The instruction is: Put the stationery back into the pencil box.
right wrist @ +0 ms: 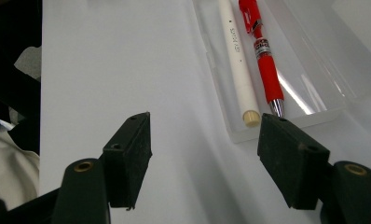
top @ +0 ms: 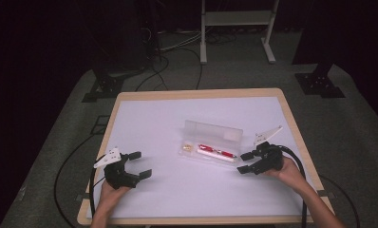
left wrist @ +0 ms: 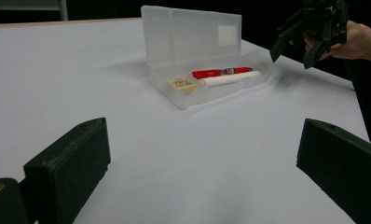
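An open clear plastic pencil case (top: pixel 213 130) lies mid-table on the white sheet. It holds a red pen (top: pixel 219 151), a white pen (top: pixel 216 155) and a small tan eraser (top: pixel 188 147). My left gripper (top: pixel 140 165) stands open near the front left, pointed at the case (left wrist: pixel 188 32) from a distance, nothing between its jaws (left wrist: pixel 204 163). My right gripper (top: pixel 245 162) is open just right of the case. Between its jaws (right wrist: pixel 209 154) I see the near ends of the white pen (right wrist: pixel 237 56) and red pen (right wrist: pixel 263 60).
The white-covered table (top: pixel 187 190) has a wooden rim. On the floor beyond are cables (top: pixel 158 66), dark stand bases (top: pixel 320 83) and a white frame (top: pixel 237 28). The right gripper (left wrist: pixel 293 46) and its hand appear at the far right of the left gripper view.
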`<move>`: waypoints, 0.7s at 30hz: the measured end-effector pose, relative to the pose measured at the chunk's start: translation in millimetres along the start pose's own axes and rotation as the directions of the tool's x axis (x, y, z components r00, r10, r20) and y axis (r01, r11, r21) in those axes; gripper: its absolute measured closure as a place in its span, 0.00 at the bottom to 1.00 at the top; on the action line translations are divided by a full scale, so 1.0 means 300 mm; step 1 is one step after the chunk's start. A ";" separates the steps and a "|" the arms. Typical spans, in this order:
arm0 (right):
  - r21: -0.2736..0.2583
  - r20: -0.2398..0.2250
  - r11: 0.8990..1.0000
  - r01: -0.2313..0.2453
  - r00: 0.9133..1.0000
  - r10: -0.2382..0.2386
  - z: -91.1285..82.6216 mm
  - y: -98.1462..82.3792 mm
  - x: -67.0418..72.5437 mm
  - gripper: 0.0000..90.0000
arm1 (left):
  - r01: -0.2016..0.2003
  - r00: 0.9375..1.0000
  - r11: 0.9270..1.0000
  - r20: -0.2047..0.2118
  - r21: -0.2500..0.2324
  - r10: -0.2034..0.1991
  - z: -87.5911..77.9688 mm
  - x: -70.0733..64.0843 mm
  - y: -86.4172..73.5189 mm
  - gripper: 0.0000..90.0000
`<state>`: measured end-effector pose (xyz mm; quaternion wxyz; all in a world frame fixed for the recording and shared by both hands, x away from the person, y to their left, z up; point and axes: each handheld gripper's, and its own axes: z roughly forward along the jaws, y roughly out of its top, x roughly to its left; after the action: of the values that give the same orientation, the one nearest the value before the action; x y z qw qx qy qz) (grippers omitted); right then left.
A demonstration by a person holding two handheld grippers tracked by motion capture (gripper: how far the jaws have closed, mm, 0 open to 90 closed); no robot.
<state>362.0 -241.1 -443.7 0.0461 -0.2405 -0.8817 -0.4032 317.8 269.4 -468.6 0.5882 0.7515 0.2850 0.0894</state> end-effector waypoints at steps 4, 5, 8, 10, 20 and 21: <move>-0.004 0.003 1.000 -0.001 1.000 0.001 -0.006 -0.010 0.007 0.37 | 0.000 1.000 1.000 0.000 -0.001 0.000 0.000 0.000 0.000 0.02; -0.004 0.003 1.000 -0.001 1.000 0.001 -0.006 -0.010 0.007 0.37 | 0.000 1.000 1.000 0.000 -0.001 0.000 0.000 0.000 0.000 0.02; -0.008 0.007 1.000 -0.005 1.000 0.005 -0.011 -0.022 0.010 0.37 | 0.000 1.000 1.000 0.000 -0.001 0.000 0.000 0.000 0.000 0.02; -0.008 0.008 1.000 -0.011 1.000 0.011 -0.013 -0.029 0.010 0.37 | 0.000 1.000 1.000 0.000 -0.001 0.000 0.000 0.000 0.000 0.02; -0.013 0.013 1.000 -0.017 1.000 0.017 -0.029 -0.051 0.019 0.37 | 0.000 1.000 1.000 -0.001 -0.001 0.000 0.000 0.000 0.000 0.02; -0.013 0.013 1.000 -0.017 1.000 0.017 -0.029 -0.051 0.019 0.37 | 0.000 1.000 1.000 -0.001 -0.001 0.000 0.000 0.000 0.000 0.02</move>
<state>349.0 -253.9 -447.0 0.0423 -0.2509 -0.8773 -0.4069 318.0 269.5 -468.6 0.5886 0.7511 0.2852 0.0898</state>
